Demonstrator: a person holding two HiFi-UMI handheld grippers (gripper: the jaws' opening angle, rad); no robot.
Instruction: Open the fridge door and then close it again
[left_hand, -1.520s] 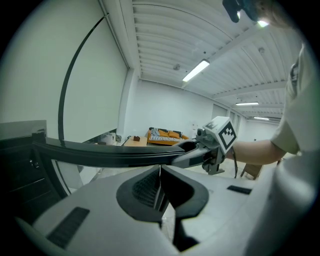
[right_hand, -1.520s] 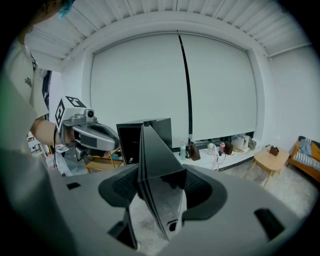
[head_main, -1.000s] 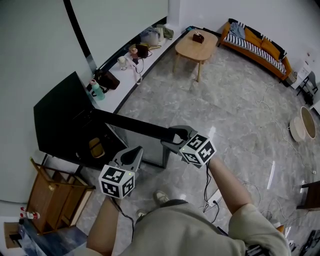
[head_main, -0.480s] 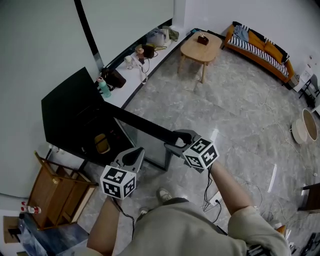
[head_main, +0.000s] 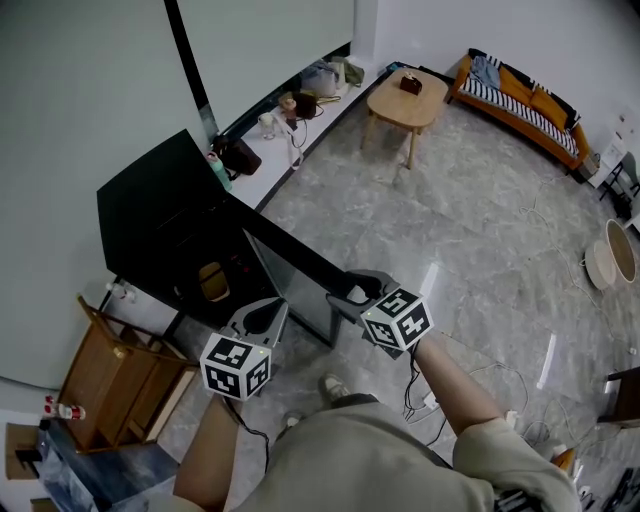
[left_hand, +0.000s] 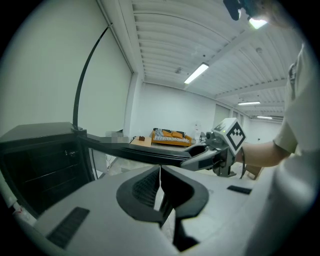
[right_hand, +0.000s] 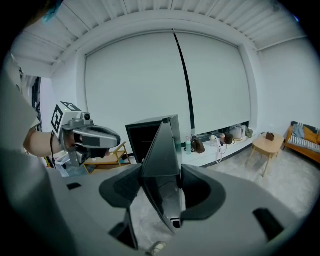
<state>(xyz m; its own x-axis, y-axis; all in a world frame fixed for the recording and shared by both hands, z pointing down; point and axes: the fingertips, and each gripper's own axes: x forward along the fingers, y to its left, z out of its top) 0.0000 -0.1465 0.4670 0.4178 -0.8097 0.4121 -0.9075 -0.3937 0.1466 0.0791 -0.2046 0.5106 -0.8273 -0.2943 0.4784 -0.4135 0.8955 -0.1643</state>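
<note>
Black glossy fridge door (head_main: 287, 252) swings out from its cabinet toward the person; right tongs (head_main: 341, 293) clamp its free edge, while left tongs (head_main: 265, 306) hang nearby, closed and empty.

A wooden coffee table (head_main: 405, 100) and an orange sofa (head_main: 520, 100) stand far ahead of the right gripper (head_main: 342, 288); a wooden rack (head_main: 108, 378) sits left of the left gripper (head_main: 262, 306).

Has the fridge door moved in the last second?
Yes. The fridge door has swung in toward the fridge cabinet, narrowing the opening.
</note>
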